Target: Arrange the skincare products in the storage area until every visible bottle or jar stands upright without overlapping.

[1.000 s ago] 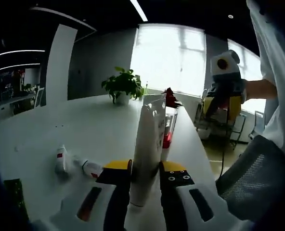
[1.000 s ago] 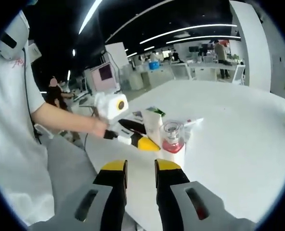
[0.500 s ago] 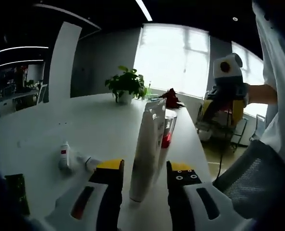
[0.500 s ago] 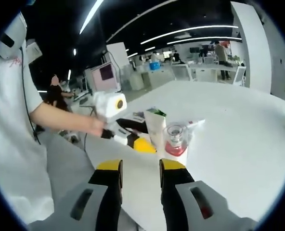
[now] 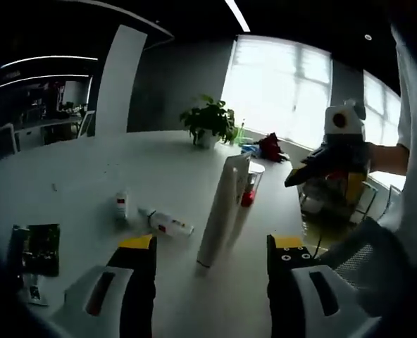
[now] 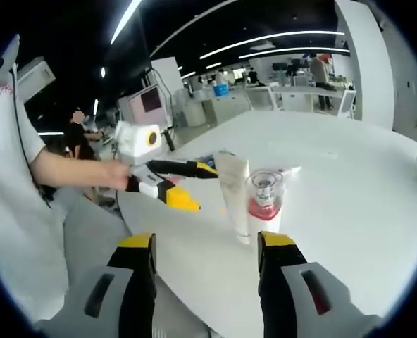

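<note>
A tall white tube [image 5: 222, 210] stands upright on the white table [image 5: 82, 165], free of my left gripper [image 5: 212, 255], whose jaws are spread wide on either side of it. Just behind the tube stands a clear bottle with red liquid [image 5: 249, 187]. Two small white products [image 5: 167, 223] [image 5: 122, 205] lie flat to the left. In the right gripper view the white tube [image 6: 235, 201] and the clear bottle [image 6: 265, 202] stand side by side beyond my open right gripper [image 6: 206, 243]. The left gripper [image 6: 203, 187] hovers open at the tube's left.
A dark packet [image 5: 36, 248] lies near the table's left edge. A potted plant [image 5: 210, 124] and a red object [image 5: 270, 146] sit at the far end. The right gripper [image 5: 314, 169] hangs off the table's right side. A person's arm [image 6: 67, 172] reaches in; office desks stand behind.
My left gripper has opened, let go of the white tube and drawn back; the tube stays standing. The right gripper's jaws have spread wide.
</note>
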A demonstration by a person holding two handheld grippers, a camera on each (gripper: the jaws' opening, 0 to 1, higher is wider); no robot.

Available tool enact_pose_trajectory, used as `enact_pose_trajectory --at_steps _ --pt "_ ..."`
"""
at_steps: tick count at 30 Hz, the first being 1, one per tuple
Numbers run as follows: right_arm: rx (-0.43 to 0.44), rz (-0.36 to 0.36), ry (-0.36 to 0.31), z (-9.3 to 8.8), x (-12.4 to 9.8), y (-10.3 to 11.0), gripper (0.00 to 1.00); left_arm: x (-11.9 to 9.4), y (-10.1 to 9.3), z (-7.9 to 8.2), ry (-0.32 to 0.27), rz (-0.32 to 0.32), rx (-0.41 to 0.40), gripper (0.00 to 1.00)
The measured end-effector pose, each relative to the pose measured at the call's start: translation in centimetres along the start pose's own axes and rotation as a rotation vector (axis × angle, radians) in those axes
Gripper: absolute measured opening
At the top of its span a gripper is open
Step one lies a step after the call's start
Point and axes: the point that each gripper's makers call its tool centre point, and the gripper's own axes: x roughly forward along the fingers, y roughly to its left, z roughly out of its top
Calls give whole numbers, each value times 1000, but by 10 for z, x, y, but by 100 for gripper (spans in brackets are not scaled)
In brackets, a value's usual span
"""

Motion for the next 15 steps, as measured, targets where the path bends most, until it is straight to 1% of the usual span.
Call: enact_pose_trajectory --at_steps 3,6,8,9,12,15 --pt "19 4 18 -3 2 2 65 -14 8 -4 -8 40 -15 63" --pt "22 7 23 -4 5 5 68 -33 9 -5 -19 93 -67 68" --pt "23 6 28 -5 6 5 71 -45 11 -10 -8 125 -101 75" --pt "24 7 30 -6 7 5 72 -49 12 -12 -6 136 -103 77" --pt "26 9 31 -5 8 7 75 -67 14 -21 -7 175 -136 80" --pt "29 11 22 -5 8 9 78 -83 16 -25 -20 212 -176 83"
